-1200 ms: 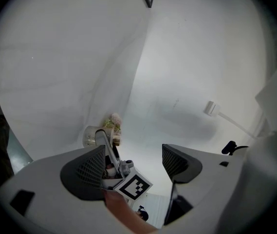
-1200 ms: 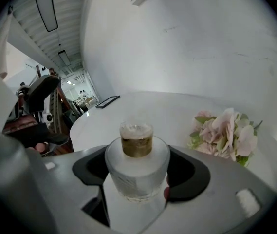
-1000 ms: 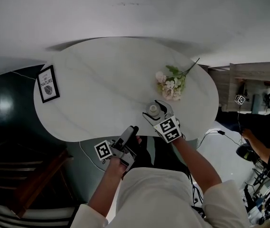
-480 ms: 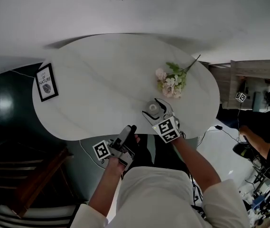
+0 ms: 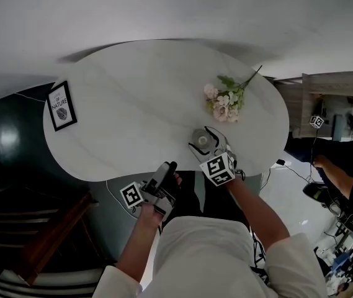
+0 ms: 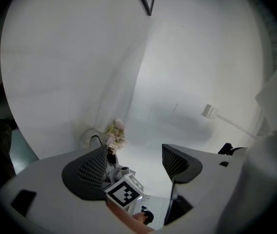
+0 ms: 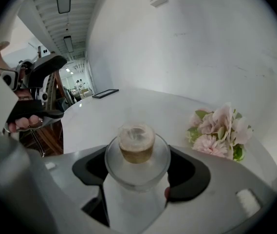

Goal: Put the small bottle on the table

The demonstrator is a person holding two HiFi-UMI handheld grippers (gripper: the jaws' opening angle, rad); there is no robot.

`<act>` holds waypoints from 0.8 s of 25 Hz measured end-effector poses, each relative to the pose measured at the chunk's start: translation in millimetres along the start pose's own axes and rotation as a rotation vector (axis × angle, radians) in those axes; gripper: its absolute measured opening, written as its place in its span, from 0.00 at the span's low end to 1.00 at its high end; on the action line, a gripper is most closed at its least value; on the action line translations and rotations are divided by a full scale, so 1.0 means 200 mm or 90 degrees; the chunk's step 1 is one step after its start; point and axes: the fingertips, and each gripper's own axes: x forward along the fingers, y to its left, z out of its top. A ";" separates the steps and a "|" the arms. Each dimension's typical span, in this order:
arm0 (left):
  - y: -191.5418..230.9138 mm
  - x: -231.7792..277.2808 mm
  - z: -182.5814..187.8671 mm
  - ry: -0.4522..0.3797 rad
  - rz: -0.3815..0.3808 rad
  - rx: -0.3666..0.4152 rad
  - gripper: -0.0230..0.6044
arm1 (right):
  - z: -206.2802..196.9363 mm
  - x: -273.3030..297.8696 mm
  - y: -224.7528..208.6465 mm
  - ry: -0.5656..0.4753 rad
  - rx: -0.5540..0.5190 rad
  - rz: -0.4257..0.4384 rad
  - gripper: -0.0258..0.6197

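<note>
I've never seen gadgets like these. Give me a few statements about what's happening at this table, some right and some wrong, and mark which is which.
1. The right gripper is shut on the small bottle. True.
2. The left gripper holds something too. False: its jaws stand apart with nothing between them.
3. The flowers lie on the table. True.
4. The small bottle has no stopper. False: a cork-like stopper sits in its neck.
5. The framed picture sits near the table's edge, far from the flowers. True.
</note>
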 end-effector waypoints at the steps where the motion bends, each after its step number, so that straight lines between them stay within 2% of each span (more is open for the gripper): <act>1: 0.00 -0.01 -0.01 0.001 0.000 0.000 0.60 | -0.01 0.00 0.00 0.002 -0.005 -0.002 0.58; 11: -0.03 -0.06 -0.06 0.016 -0.005 0.015 0.60 | -0.05 0.01 0.03 0.028 -0.033 -0.020 0.58; 20: -0.15 -0.11 -0.12 0.047 -0.022 0.037 0.60 | 0.00 -0.06 0.03 0.036 0.031 -0.004 0.61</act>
